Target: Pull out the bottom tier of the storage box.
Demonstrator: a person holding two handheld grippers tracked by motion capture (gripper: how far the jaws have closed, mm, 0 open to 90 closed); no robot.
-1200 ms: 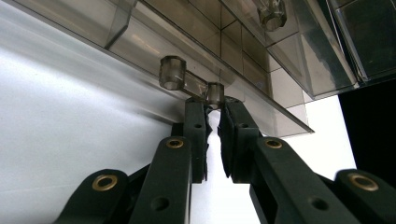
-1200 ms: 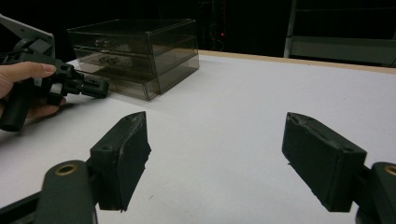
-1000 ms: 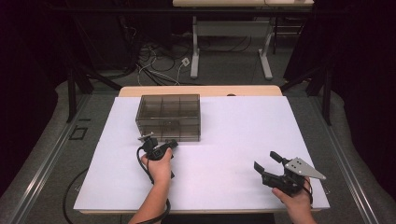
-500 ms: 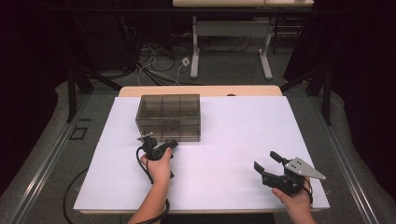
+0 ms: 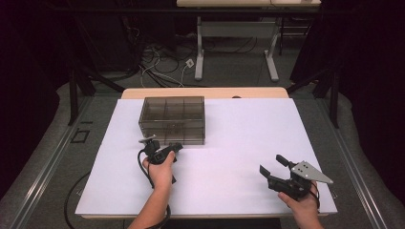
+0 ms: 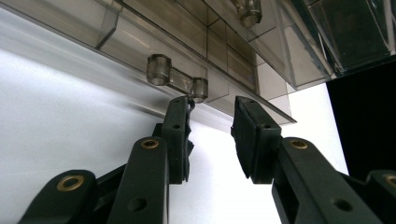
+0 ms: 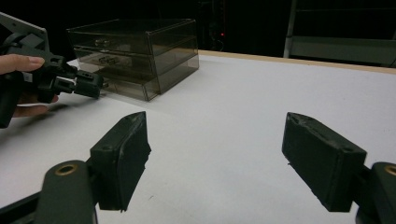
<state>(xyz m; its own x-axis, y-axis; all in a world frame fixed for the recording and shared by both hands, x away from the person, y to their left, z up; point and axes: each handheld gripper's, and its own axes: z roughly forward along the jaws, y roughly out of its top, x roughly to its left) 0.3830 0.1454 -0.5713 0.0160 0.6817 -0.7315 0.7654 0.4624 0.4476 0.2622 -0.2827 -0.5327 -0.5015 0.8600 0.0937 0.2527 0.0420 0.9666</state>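
Observation:
A smoky clear plastic drawer box stands at the back left of the white table. My left gripper sits right at its front bottom drawer. In the left gripper view the jaws have just been opening. They stand apart just below the drawer's clear bar handle, whose right end is at the left fingertip; nothing is pinched between them. My right gripper rests near the front right of the table, open wide and holding nothing. It looks toward the box and the left gripper.
The white sheet covers a wooden tabletop whose far edge shows behind the box. Beyond the table, cables lie on the floor by a desk frame. Dark curtains hang on both sides.

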